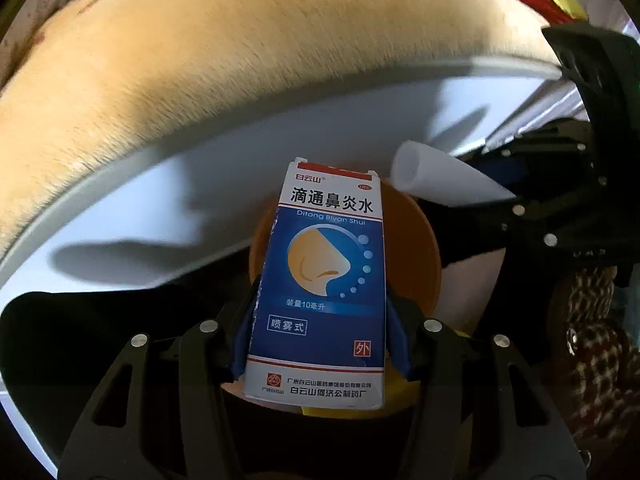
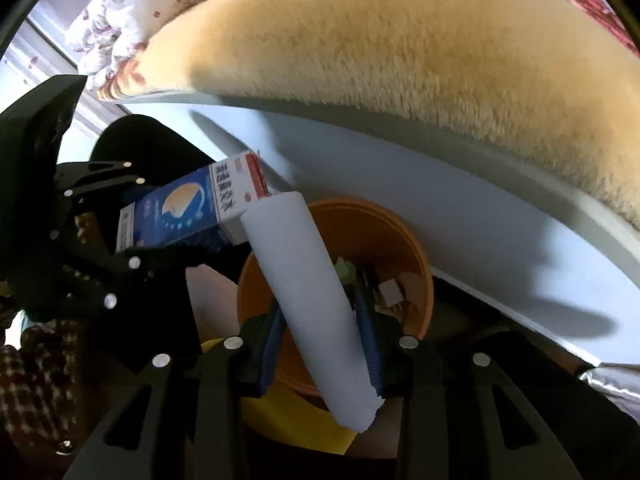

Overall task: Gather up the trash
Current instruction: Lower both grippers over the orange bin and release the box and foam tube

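Left tongs (image 1: 320, 344) clamp a blue-and-white cardboard medicine box (image 1: 320, 280); right tongs (image 2: 324, 344) clamp a white rolled paper tube (image 2: 312, 292), both over a round orange plastic bin (image 2: 400, 232).

Nasal spray box (image 1: 320, 280): printed cardboard, slight sheen, crisp edges. White tube (image 2: 316, 304): rolled paper, matt, smooth, ragged at the near end. Orange bin (image 2: 416, 256): plastic, smooth, semi-matt inside and out. Left gripper (image 1: 320, 332) and right gripper (image 2: 324, 344): matt black plastic links, bright metal pivot pins; fingers (image 1: 244, 340) clad in blue ribbed rubbery pads. Tan blanket (image 1: 248, 60): short-pile plush cloth, fuzzy. Panel under it (image 1: 168, 200): smooth painted board, pale grey, low gloss. Floral quilt (image 2: 128, 20): printed cloth, soft, wrinkled. Checked fabric (image 1: 600, 360): woven cloth, coarse-looking, blurred
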Demonstrator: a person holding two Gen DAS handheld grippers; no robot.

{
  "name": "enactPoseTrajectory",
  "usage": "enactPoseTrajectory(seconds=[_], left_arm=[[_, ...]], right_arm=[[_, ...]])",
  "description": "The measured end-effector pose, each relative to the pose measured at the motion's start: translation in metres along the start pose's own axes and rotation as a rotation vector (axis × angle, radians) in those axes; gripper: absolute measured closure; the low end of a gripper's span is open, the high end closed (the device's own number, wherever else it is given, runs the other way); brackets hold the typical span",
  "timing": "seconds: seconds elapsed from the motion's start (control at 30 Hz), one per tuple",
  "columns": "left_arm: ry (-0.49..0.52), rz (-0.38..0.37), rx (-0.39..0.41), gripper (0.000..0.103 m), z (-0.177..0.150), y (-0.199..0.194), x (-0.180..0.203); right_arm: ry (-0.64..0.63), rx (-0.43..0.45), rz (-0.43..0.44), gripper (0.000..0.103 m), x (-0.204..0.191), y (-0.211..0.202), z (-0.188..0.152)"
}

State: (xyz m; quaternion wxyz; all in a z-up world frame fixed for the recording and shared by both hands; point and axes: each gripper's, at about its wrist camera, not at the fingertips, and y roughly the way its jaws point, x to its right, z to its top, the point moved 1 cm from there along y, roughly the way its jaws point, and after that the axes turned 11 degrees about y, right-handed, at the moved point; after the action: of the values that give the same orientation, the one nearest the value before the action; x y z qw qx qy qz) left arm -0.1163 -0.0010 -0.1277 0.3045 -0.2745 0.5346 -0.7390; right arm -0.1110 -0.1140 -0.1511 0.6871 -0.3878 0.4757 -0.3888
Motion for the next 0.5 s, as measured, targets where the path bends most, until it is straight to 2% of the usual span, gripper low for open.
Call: enactPoseTrajectory(seconds=[0.07, 0.13, 0.17, 0.2, 0.33, 0.4, 0.5], left_arm=[[-0.002, -0.016, -0.011, 0.051, 0.001, 0.004, 0.001], [-0.002, -0.009, -0.042, 0.047, 0.003, 0.009, 0.003], [-0.006, 0.002, -0.055, 0.039, 0.002, 0.011, 0.004], [-0.011, 0.019, -0.065, 0.032, 0.001, 0.012, 0.005], [0.002, 0.056, -0.063, 0.032, -0.003, 0.009, 0.004], [0.005, 0.083, -0.05, 0.031, -0.002, 0.004, 0.005], [-0.011, 0.139, 0.031, 0.031, 0.003, -0.012, 0.0]], right_arm=[[0.002, -0.012, 0.004, 0.063, 0.0, 0.006, 0.001], [0.001, -0.033, -0.014, 0.041, -0.001, 0.012, -0.001], [0.002, -0.034, -0.027, 0.037, -0.001, 0.014, -0.002], [0.002, -0.037, -0.03, 0.035, -0.001, 0.016, -0.003], [0.003, -0.025, -0.045, 0.03, 0.0, 0.014, -0.002], [-0.001, 0.01, -0.061, 0.029, 0.0, 0.007, 0.001], [-0.015, 0.079, -0.055, 0.027, 0.003, -0.015, 0.001]])
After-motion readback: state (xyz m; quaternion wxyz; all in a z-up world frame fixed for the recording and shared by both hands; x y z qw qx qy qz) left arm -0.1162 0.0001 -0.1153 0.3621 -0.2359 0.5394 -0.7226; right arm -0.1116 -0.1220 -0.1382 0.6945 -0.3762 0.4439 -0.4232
